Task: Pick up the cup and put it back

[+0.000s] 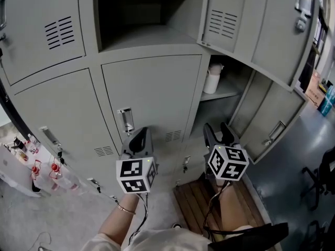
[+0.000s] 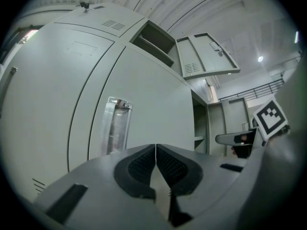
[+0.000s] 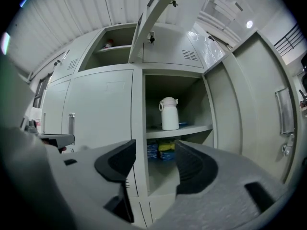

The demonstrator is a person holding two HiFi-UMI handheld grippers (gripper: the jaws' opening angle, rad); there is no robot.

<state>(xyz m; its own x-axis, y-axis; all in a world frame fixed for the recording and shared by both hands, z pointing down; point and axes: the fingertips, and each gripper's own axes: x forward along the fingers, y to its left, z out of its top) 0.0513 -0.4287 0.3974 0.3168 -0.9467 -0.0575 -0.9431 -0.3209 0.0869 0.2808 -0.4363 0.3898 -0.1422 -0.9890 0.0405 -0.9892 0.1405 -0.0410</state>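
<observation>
On shelf [image 3: 192, 130], 12 o'clock from right tongs [image 3: 153, 159]: cup [image 3: 169, 114], upright, well apart. Right tongs open, empty. Left tongs [image 2: 156, 164] closed, empty. Risk: off-centre reach likely clips locker frame [image 3: 138, 128] or topples cup.

locker doors [image 1: 152, 88]: painted metal, grey, matt, smooth
door handle [image 2: 115, 126]: shiny bare metal
cup [image 3: 169, 114]: white, smooth, slight sheen
left gripper [image 2: 156, 152] pads [image 2: 141, 169]: black, matt, fine-textured
floor board [image 1: 194, 198]: slatted wood
</observation>
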